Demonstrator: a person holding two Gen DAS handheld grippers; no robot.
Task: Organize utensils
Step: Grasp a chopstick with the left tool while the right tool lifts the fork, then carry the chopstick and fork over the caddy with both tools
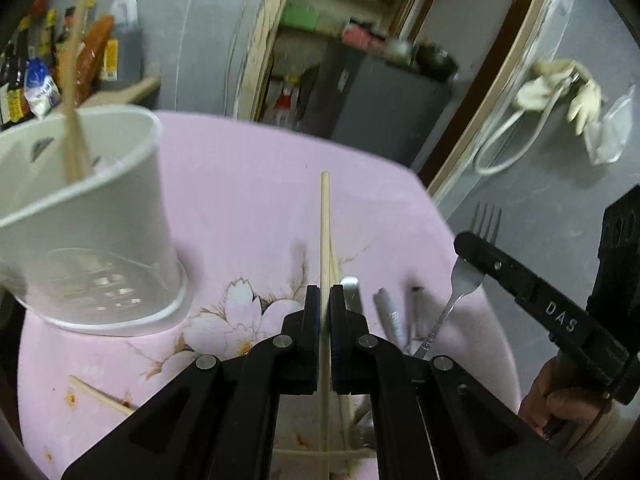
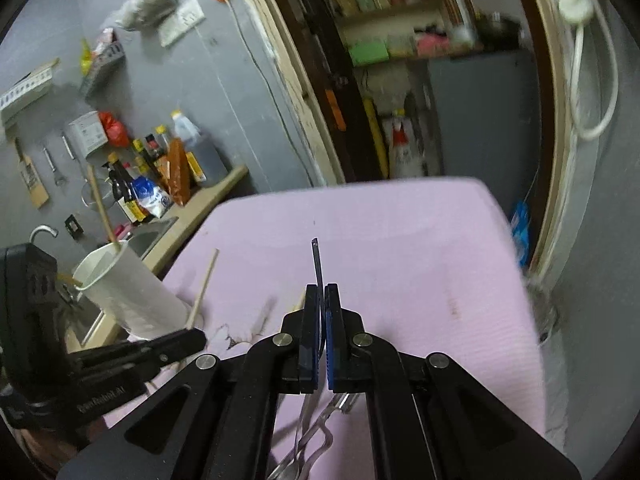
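1. Clearly, both tools are loaded: the left gripper [image 1: 325,300] is clenched on a single wooden chopstick [image 1: 325,216], which runs forward between the pads and sticks out well beyond them over the pink tablecloth [image 1: 240,184].
2. The right gripper [image 2: 320,300] is pinched tight on a metal fork [image 1: 468,276]; from the left wrist view its tines rise above the black finger, while the right wrist view shows only a thin dark edge past the pads.
3. Likely risk: the chopstick is gripped on a narrow round shaft, so it could pivot or slide out when tilted toward the holder.
4. Another risk: the two grippers sit near each other, and both seem bound for the same opening, so the long chopstick could clash with the fork or the other tool.
5. The tall white utensil holder [image 1: 100,216] looks light; a tip catching its rim might push or topple it.
6. Inside the holder, chopsticks [image 1: 76,120] lean against the rim; I cannot tell what else it holds.
7. More cutlery [image 1: 386,312] and a loose chopstick [image 1: 100,394] lie on the cloth, not yet sorted.
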